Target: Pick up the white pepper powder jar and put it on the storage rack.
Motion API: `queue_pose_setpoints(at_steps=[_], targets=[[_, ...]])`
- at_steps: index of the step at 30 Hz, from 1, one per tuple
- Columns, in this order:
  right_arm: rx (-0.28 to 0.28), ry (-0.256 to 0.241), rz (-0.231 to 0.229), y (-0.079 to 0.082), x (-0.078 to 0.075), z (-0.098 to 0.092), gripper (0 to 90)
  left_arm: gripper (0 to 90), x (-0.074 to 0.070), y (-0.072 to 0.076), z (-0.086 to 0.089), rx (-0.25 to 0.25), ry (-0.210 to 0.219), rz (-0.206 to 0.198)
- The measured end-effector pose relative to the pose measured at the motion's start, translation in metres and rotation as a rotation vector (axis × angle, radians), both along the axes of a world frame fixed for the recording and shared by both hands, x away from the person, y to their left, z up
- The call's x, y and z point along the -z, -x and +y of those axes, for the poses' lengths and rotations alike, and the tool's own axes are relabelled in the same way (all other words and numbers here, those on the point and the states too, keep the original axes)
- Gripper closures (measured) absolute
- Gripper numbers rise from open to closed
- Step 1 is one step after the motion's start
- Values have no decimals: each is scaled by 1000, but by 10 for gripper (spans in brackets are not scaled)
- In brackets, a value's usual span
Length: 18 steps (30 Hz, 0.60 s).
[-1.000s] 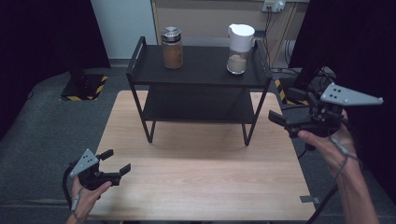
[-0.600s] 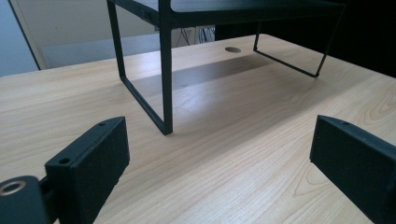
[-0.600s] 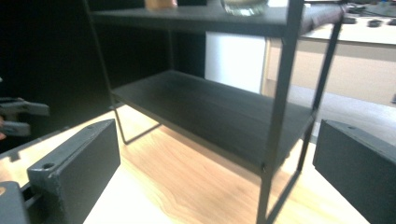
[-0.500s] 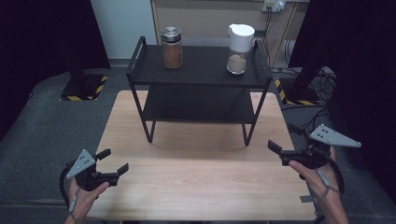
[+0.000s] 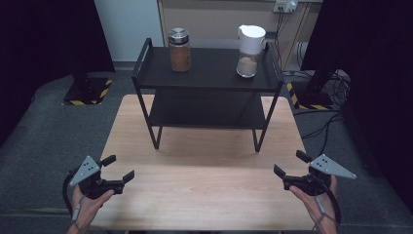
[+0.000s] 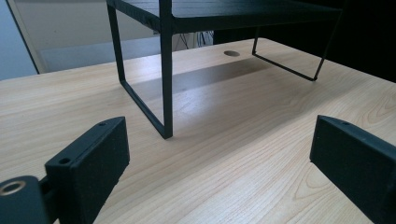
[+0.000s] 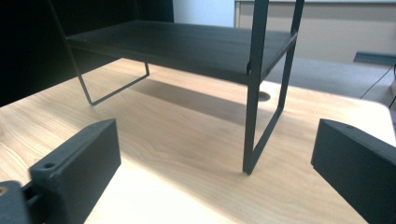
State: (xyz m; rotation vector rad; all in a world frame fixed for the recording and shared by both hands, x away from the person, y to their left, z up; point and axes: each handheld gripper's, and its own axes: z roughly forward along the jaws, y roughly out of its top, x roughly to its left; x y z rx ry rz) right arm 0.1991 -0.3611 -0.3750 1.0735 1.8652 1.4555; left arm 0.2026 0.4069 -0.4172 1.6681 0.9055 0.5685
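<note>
A black two-tier metal shelf (image 5: 209, 90) stands at the back of the light wooden table (image 5: 204, 195). On its top tier sit a glass jar with brown contents and a metal lid (image 5: 179, 50) and a jar with a white lid and pale contents (image 5: 248, 51). My left gripper (image 5: 118, 168) rests low at the table's front left, open with nothing between its jaws. My right gripper (image 5: 290, 164) sits at the front right, also open and empty. The left gripper view faces a shelf leg (image 6: 166, 74); the right gripper view faces another leg (image 7: 254, 88).
Grey floor surrounds the table, with dark curtains at both sides. Cables (image 5: 321, 122) lie on the floor at the right. A stand base with yellow-black tape (image 5: 87, 90) sits at the back left. A cable hole (image 6: 232, 53) marks the tabletop.
My right gripper has come down from beside the shelf's right side to the table's front right. The left gripper has stayed in nearly the same place.
</note>
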Motion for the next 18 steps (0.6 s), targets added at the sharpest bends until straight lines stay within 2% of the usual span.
queue_pose_setpoints(at_steps=[4, 13, 18], targets=[[10, 1, 27, 0, 9, 3, 8, 37, 0, 0, 1, 1, -3, 0], [21, 47, -13, 10, 25, 10, 8, 37, -1, 3, 5, -7, 1, -10], [36, 56, -13, 13, 31, 10, 8, 37, -1, 4, 7, -16, 4, -17]])
